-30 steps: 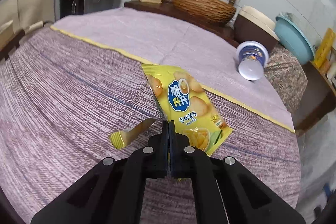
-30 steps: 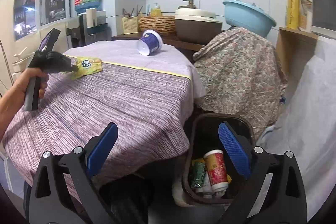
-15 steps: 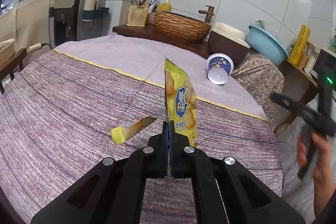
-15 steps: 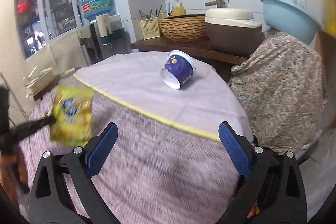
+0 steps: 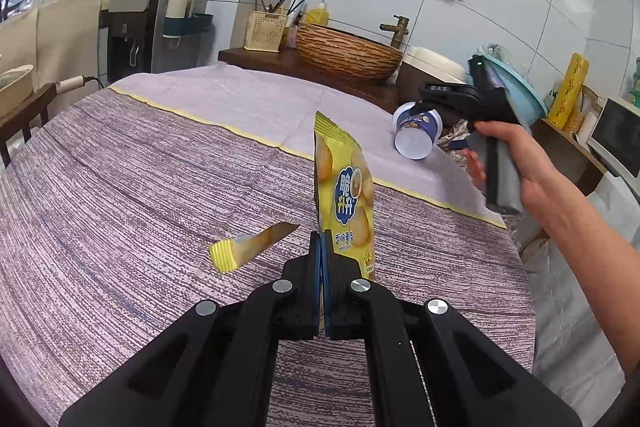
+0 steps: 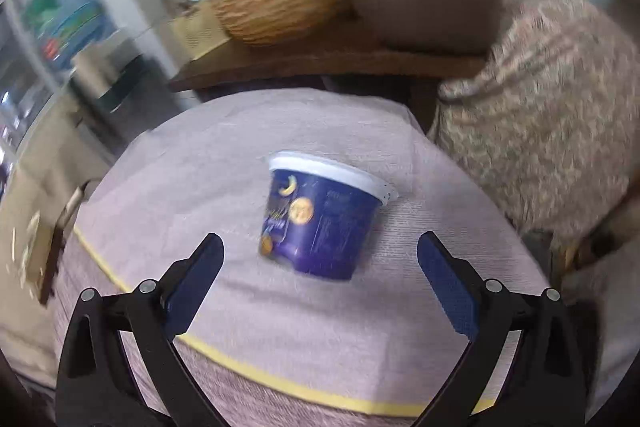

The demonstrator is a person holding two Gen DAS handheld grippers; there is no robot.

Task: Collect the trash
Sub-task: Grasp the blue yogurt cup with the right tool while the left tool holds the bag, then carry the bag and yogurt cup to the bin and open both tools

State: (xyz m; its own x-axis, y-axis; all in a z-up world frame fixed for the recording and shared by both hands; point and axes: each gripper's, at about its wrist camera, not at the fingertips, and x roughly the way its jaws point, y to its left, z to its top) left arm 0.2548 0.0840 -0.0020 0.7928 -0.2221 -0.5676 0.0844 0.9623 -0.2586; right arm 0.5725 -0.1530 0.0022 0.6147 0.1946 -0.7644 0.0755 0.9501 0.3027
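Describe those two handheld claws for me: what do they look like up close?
Both are matte black plastic with angular linkage arms joined by round silver rivets. The left claw and the right claw each have two fingers faced with flat blue pads. Seen from the left wrist view, the right tool has a pistol-style handle with a small green light on top. The forearm behind it is bare, no sleeve or glove.

Even, soft indoor light fills both views, with faint shadows. The left wrist view is sharp; the right wrist view is smeared by motion blur. Fisheye bending curves walls, with dark vignetted corners.
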